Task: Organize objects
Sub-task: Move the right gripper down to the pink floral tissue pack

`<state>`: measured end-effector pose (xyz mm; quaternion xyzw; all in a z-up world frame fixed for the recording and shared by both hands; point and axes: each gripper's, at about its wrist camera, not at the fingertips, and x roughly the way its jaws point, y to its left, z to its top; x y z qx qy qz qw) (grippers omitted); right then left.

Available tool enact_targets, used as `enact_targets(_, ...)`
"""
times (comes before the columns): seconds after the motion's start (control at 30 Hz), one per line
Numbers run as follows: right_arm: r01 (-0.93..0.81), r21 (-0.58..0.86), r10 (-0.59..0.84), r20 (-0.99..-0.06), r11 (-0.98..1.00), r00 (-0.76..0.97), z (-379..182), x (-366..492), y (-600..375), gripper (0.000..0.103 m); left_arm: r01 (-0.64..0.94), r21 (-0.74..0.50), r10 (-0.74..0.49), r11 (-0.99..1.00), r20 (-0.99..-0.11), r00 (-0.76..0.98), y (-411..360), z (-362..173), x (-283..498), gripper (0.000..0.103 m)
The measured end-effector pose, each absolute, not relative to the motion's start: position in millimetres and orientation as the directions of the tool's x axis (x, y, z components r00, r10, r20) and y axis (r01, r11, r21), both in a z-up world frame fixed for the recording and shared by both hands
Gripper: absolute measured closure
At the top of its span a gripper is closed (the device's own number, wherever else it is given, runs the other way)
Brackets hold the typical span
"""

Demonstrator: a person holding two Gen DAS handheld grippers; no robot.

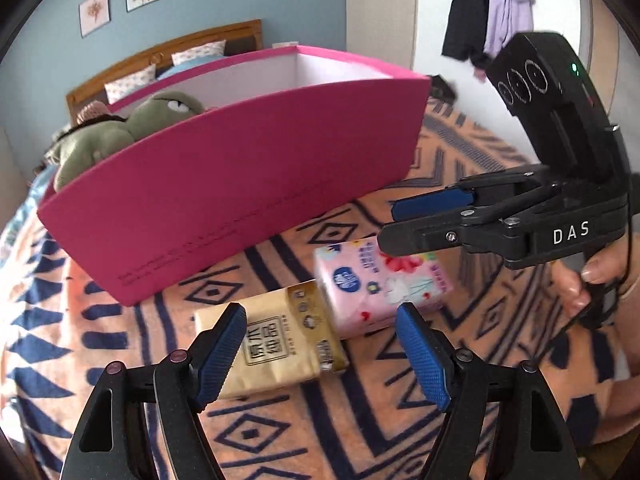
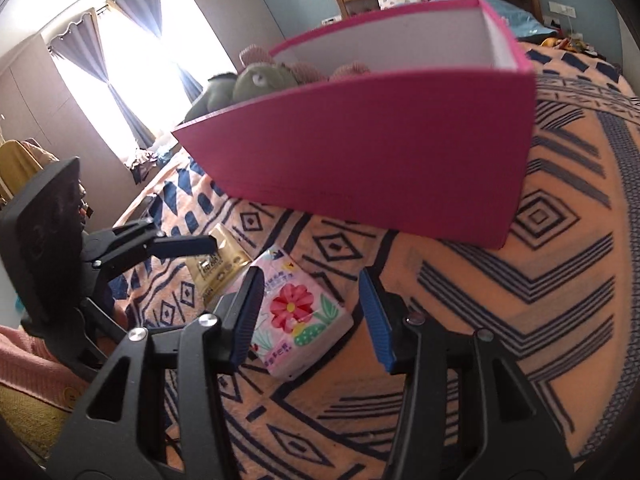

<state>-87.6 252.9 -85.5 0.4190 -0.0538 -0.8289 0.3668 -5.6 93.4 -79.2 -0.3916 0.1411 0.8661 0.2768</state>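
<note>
Both hand-held grippers, left (image 1: pixel 320 354) and right (image 2: pixel 312 318), hover spread above tissue packs (image 1: pixel 384 284).

A flat yellow tissue pack with dark characters (image 1: pixel 276 340) lies on the patterned blanket, touching a pink tissue pack with a red flower print (image 1: pixel 380 284). Behind them stands an open pink rectangular box (image 1: pixel 240 196), holding a green plush toy (image 1: pixel 132 128).

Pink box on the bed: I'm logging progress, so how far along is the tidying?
Done: green plush toy already sits in the pink cardboard box. In hand: nothing; the left gripper and right gripper are open, each over a pack. Left: beige tissue pack and pink floral tissue pack lie on the patterned blanket.
</note>
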Motion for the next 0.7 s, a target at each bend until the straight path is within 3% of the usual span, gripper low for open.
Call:
enact_targets(0.47,0.549,0.445,-0.673,-0.661,-0.707,-0.332,-95,-57,264,0.052,-0.556,0.068,0.316,-0.828,-0.762,-0.565,100,-84,-11,0.024)
enact_targets(0.7,0.564,0.441,-0.677,-0.661,-0.699,-0.324,-88,-33,274,0.052,-0.551,-0.044,0.387,-0.833,-0.758,-0.525,99,-75,-19,0.025)
